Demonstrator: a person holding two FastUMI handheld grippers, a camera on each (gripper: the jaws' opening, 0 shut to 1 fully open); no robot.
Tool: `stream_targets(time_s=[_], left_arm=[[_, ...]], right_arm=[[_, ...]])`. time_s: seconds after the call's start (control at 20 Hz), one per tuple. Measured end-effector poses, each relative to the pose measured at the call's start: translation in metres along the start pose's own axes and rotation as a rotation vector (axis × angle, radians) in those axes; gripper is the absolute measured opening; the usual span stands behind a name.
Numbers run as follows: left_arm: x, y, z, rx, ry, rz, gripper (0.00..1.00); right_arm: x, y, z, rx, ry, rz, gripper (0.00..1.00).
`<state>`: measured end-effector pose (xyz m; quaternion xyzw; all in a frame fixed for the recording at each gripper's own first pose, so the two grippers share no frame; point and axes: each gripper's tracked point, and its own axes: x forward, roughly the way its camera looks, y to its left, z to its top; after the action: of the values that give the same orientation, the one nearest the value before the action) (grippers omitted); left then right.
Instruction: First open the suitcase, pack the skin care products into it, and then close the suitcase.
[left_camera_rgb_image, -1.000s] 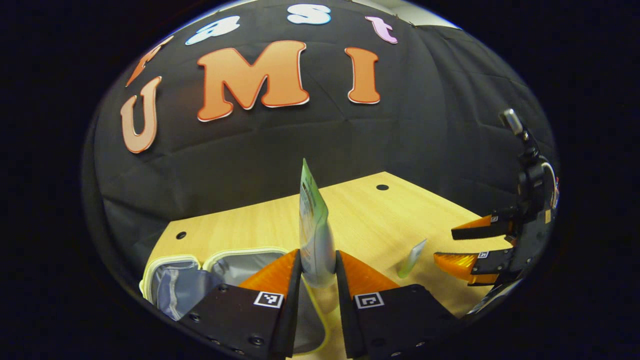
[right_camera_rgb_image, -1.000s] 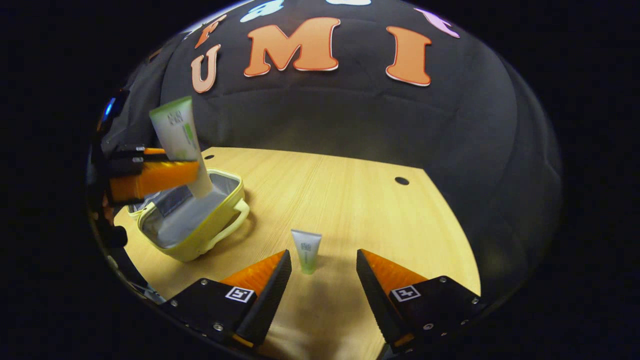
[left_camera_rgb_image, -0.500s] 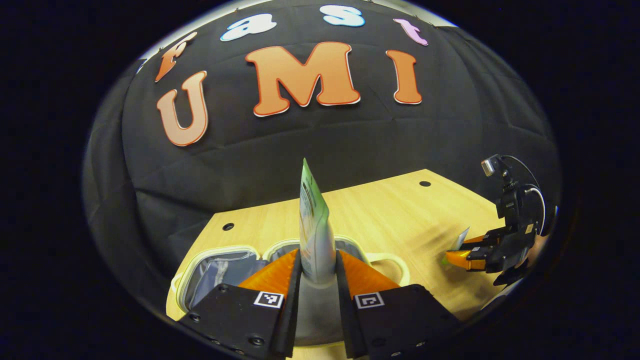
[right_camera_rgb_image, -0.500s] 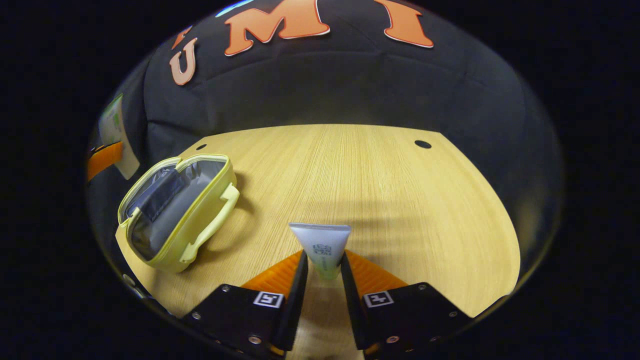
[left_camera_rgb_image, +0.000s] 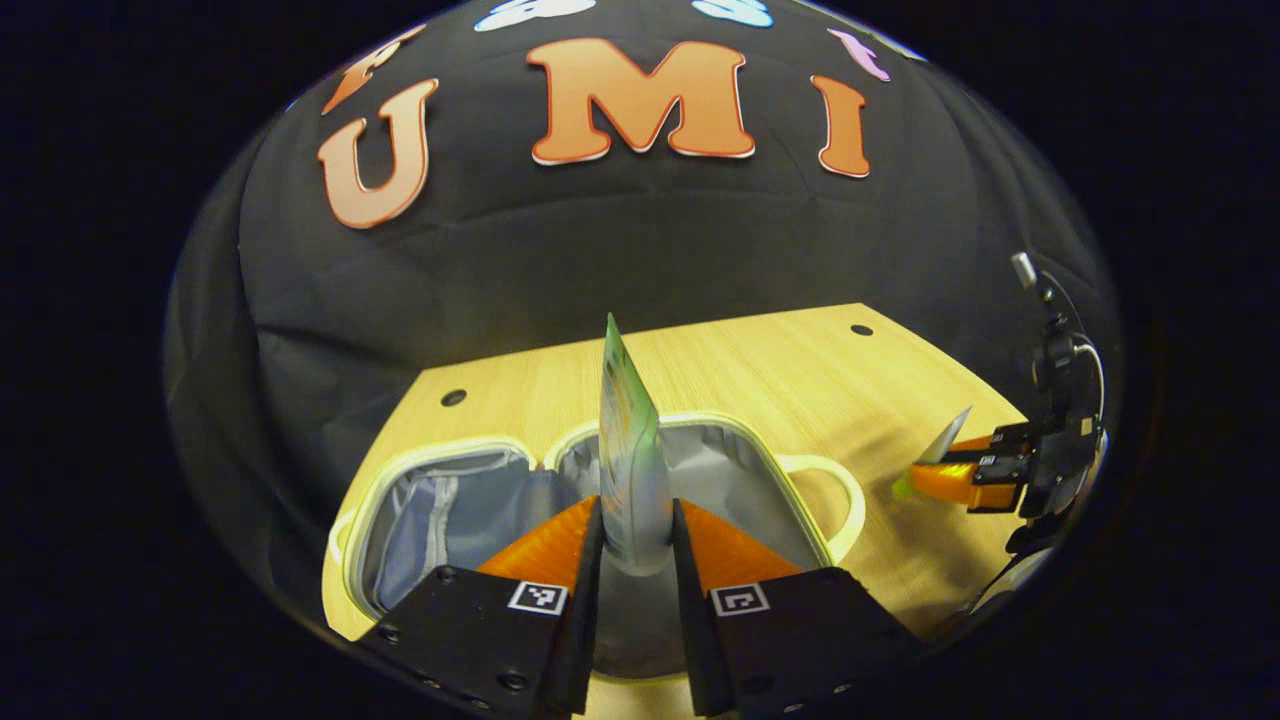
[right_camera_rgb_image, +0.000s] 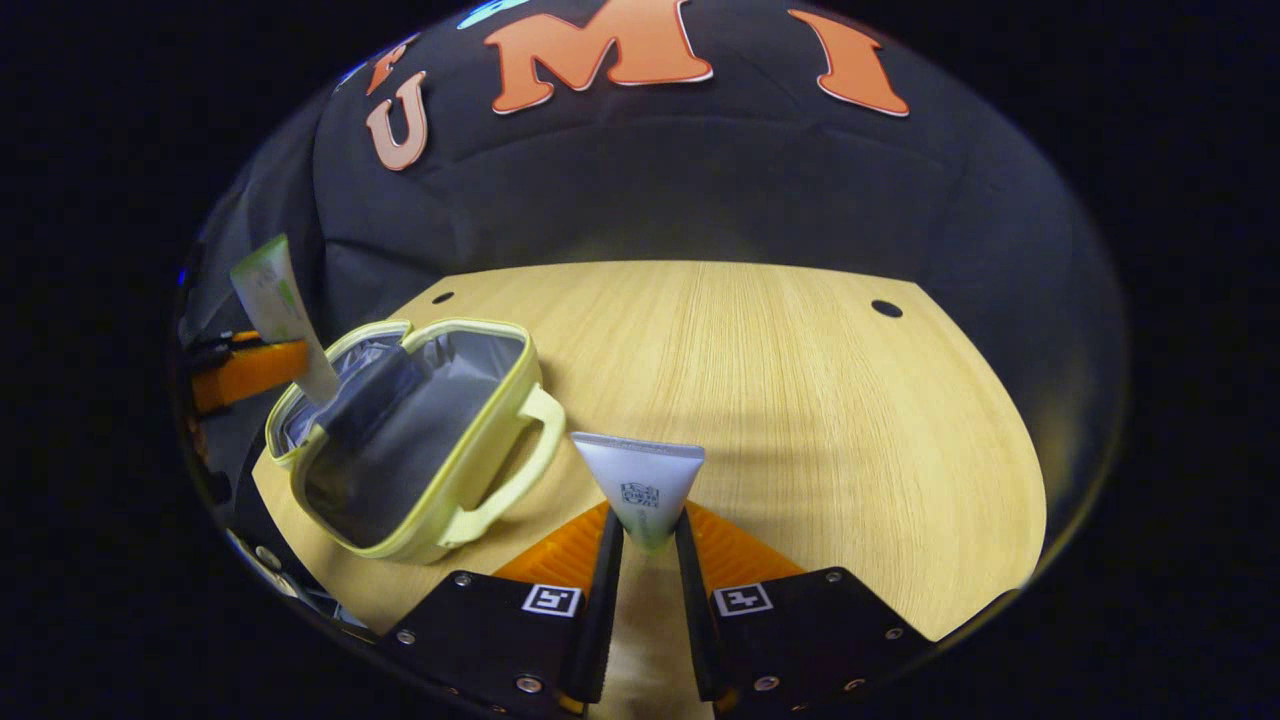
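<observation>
While the yellow suitcase (left_camera_rgb_image: 600, 470) lies open | left gripper (left_camera_rgb_image: 636, 530) clamps green tube (left_camera_rgb_image: 625, 450) above it | right gripper (right_camera_rgb_image: 645, 545) pinches small tube (right_camera_rgb_image: 638, 485) | next: lower, release inside.

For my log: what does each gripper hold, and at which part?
Left gripper: large tube, near its cap end. Right gripper: small tube, also near its cap end.

Light wood-grain worktop (right_camera_rgb_image: 800, 400), with 2 small dark round holes near its far edge, 1 toward the left (left_camera_rgb_image: 453, 397) and 1 toward the right (left_camera_rgb_image: 861, 329). Lying open on it, toward the left, is the pale-yellow suitcase (right_camera_rgb_image: 440, 520), grey lining up, both halves flat, its loop handle (left_camera_rgb_image: 835, 490) pointing right across the bare wood.
</observation>
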<state>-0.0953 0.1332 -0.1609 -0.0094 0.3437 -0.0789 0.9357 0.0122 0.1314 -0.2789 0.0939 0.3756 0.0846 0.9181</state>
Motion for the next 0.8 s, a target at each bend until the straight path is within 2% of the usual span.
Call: stream_targets(time_s=[0.05, 0.1, 0.25, 0.3, 0.35, 0.45, 0.5, 0.55, 0.8], left_arm=[[0.005, 0.003, -0.006, -0.005, 0.020, -0.007, 0.38], [0.010, 0.006, -0.012, -0.012, 0.040, -0.019, 0.37], [0.020, 0.013, -0.030, -0.035, 0.098, -0.049, 0.37], [0.025, 0.015, -0.037, -0.037, 0.131, -0.057, 0.38], [0.027, 0.017, -0.043, -0.038, 0.154, -0.069, 0.37], [0.030, 0.017, -0.056, -0.033, 0.220, -0.095, 0.37], [0.031, 0.018, -0.062, -0.027, 0.254, -0.103, 0.36], [0.033, 0.019, -0.066, -0.025, 0.277, -0.114, 0.38], [0.044, 0.018, -0.103, -0.052, 0.466, -0.154, 0.38]], right_arm=[[-0.005, 0.004, 0.009, 0.004, -0.016, -0.001, 0.29], [-0.008, 0.008, 0.017, 0.008, -0.029, 0.004, 0.34], [-0.017, 0.020, 0.034, 0.024, -0.057, 0.007, 0.34], [-0.020, 0.026, 0.038, 0.026, -0.056, 0.017, 0.29], [-0.022, 0.032, 0.040, 0.026, -0.057, 0.026, 0.34], [-0.025, 0.048, 0.043, 0.025, -0.048, 0.056, 0.34], [-0.025, 0.054, 0.045, 0.018, -0.047, 0.068, 0.29], [-0.025, 0.064, 0.045, 0.009, -0.046, 0.080, 0.34], [-0.016, 0.112, 0.039, -0.052, 0.006, 0.158, 0.34]])
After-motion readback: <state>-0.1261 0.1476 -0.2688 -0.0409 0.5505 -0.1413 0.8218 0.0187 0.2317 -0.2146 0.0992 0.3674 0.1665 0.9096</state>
